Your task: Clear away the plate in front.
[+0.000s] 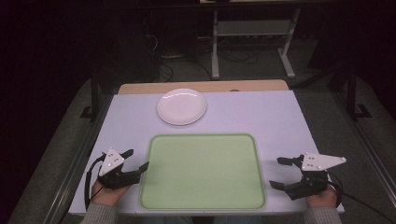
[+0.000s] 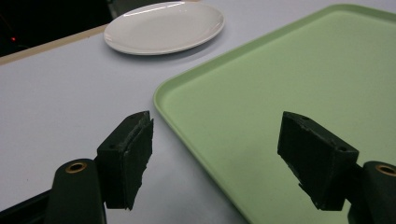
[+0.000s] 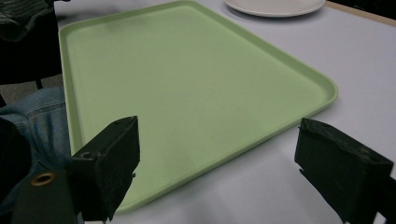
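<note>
Green tray and white plate both empty, plate just beyond tray's far edge. Left tongs and right tongs flank tray w/ jaws apart, holding nothing, over bare desk.

plate: far part cut off by the top edge of the right gripper view
green tray: near and right parts run past the left gripper view's edges
person's left hand: mostly covered by the left gripper
person's right hand: partly behind the right gripper
forearms: cut off at the high view's bottom edge
background beyond the table: too dark to make out
</note>
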`<state>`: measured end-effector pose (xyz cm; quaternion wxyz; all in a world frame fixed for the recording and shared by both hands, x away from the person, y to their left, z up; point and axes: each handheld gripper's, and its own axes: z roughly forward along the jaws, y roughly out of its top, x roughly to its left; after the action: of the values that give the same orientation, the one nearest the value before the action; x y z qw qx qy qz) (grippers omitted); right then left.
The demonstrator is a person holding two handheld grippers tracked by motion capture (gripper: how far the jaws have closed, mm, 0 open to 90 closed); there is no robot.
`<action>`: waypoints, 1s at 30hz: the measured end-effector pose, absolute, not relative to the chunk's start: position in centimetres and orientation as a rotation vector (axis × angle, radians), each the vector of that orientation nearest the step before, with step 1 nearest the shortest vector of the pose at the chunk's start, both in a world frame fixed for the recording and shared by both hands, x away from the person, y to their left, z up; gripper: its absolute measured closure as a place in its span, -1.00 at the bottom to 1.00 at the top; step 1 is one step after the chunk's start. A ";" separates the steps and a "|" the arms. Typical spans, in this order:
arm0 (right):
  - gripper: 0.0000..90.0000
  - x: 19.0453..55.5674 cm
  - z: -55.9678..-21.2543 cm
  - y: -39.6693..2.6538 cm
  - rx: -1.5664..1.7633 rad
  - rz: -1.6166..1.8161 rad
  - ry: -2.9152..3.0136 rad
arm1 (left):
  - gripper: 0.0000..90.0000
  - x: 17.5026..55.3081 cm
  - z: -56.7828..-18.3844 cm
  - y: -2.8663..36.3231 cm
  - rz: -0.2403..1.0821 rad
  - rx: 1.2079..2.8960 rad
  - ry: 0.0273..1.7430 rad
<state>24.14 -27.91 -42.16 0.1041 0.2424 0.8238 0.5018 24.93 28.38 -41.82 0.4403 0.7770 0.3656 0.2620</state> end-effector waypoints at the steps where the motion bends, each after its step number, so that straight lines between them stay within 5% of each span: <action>1: -0.71 24.2 -42.2 -27.9 0.712 1.481 2.431 | -0.42 24.9 -41.8 28.4 0.651 1.930 0.908; 30: -0.71 24.0 -41.8 -28.3 0.703 1.492 2.404 | -0.42 25.9 -40.6 27.9 0.592 1.909 0.869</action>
<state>23.95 -28.31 -41.78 0.1131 0.2396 0.8193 0.5085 25.88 27.87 -40.61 0.4630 0.7765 0.3533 0.2407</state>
